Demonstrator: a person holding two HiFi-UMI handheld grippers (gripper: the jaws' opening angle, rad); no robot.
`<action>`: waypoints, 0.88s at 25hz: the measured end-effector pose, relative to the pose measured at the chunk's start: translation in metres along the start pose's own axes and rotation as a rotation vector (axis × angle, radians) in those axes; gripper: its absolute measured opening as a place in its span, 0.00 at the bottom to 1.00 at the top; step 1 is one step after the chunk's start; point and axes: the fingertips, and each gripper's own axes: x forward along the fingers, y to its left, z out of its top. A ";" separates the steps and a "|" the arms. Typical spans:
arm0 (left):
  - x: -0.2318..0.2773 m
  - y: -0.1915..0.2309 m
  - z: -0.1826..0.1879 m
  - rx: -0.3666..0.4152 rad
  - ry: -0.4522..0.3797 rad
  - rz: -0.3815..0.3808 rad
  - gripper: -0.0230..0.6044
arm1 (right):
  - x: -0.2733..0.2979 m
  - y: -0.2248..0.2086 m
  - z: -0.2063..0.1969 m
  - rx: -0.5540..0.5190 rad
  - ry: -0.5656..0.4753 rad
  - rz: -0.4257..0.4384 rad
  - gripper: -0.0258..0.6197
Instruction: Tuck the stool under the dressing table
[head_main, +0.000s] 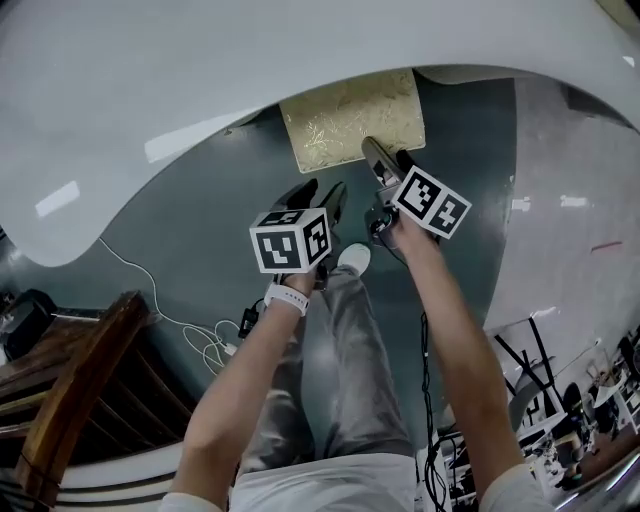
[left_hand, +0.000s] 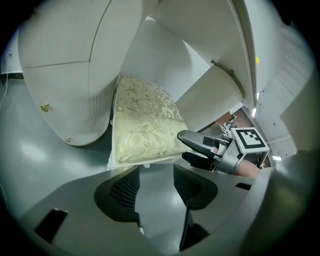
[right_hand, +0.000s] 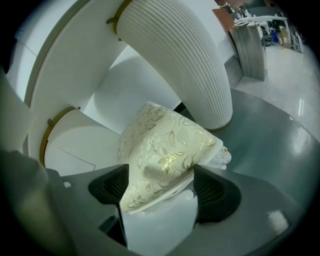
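the low stool (head_main: 350, 120), a white base topped with a cream-and-gold floral cushion (right_hand: 165, 145), stands on the smooth grey-green floor (head_main: 200, 230) at the far side of the scene. its far edge is already under the rim of the glossy white dressing table (head_main: 200, 80), and its near part is out in the open. it sits in the gap between the table's supports, with a white ribbed pedestal (right_hand: 190, 60) just to its right.

the right gripper (head_main: 372, 150) has the near edge of the seat, toward the right corner, between its jaws. they stand wide and the cushion fills the gap against both pads, so i read this as a pinch on the padded edge. the left gripper (head_main: 318, 192) hangs just on the near side of the stool, its jaws spread with only floor between them, touching nothing.

the stool looks light enough to slide across this floor. the cushion is soft, though, and its woven cover may slip. a pinch on padding alone would likely squash and twist rather than steer. the better hold takes in the stiff seat under the padding. a push from near one corner may swing the stool toward a pedestal, so the left jaws set against the near left edge should keep it square.
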 end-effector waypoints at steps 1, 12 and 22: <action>-0.002 0.001 0.001 -0.006 -0.005 0.003 0.38 | 0.000 0.002 0.000 0.002 0.001 0.003 0.68; -0.011 0.030 0.022 -0.050 -0.048 0.011 0.37 | 0.019 0.025 0.003 0.014 -0.031 0.076 0.68; -0.026 0.037 0.029 -0.023 -0.073 0.014 0.35 | 0.060 0.061 0.021 -0.133 -0.032 0.118 0.68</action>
